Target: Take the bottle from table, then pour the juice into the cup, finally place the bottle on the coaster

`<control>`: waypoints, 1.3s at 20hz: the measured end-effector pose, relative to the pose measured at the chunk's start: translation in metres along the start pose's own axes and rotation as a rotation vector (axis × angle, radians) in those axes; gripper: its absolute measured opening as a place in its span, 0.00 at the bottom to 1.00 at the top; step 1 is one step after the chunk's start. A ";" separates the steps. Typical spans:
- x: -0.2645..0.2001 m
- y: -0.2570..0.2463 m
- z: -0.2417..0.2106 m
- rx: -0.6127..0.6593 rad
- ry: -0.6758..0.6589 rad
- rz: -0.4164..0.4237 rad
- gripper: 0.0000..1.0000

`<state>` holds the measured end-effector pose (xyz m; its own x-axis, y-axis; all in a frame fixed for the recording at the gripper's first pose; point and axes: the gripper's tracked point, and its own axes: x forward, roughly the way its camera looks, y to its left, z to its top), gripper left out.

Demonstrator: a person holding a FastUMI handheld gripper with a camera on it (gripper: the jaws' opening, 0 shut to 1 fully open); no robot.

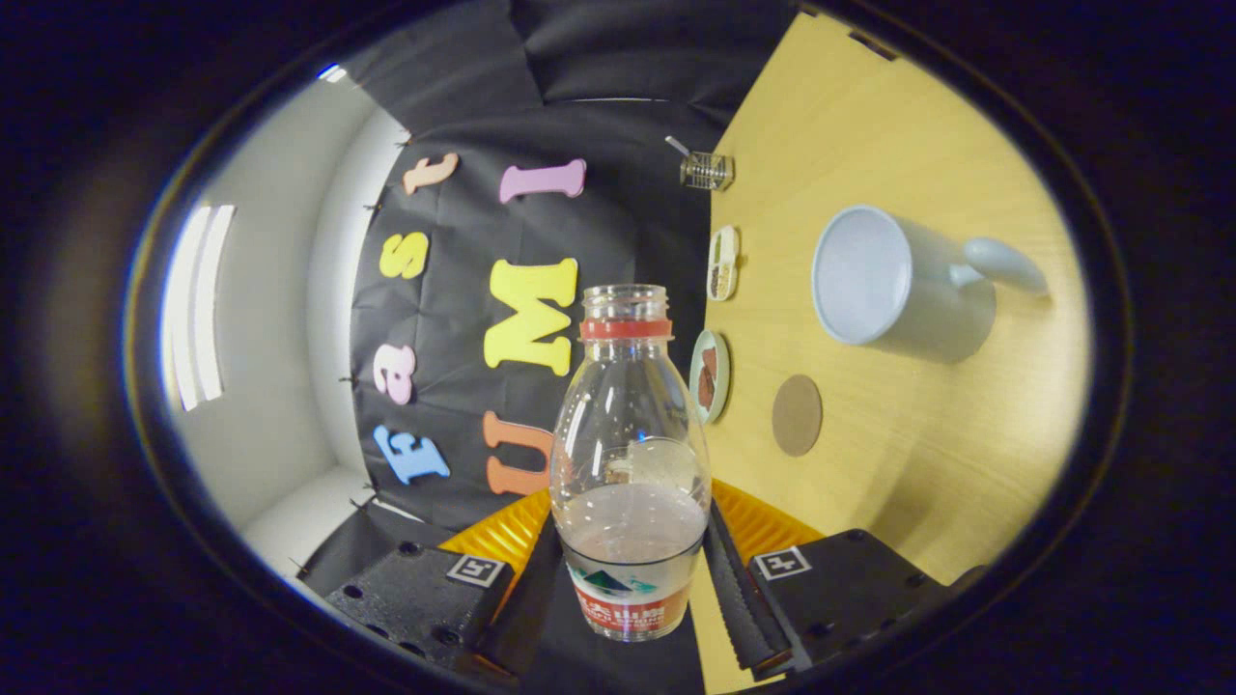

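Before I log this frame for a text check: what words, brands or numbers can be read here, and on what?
On the bottle, the label: print too blurred to read.
On the hand-held gripper, shut on the bottle, two markers: square codes, no words.
On the cup and coaster: no text.

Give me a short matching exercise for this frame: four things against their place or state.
Things:
1. bottle
2. cup
3. coaster
4. gripper

States:
A. bare brown disc on the table, nothing on it
B. clamped between the two fingers, cap off, some juice inside
C. shut, one finger on each side of the bottle
D. white, with a handle, standing on the table beyond the coaster

Pairs: 1-B, 2-D, 3-A, 4-C
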<state>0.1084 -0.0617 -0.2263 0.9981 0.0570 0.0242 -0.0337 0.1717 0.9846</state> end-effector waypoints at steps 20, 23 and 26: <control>0.018 0.069 0.026 -1.096 -0.092 -0.064 0.79; 0.035 0.075 0.031 -1.253 -0.112 -0.098 0.80; 0.048 0.078 0.043 -1.368 -0.175 -0.128 0.80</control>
<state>0.1556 -0.0880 -0.1409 0.9881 -0.1373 0.0689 0.1353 0.9903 0.0327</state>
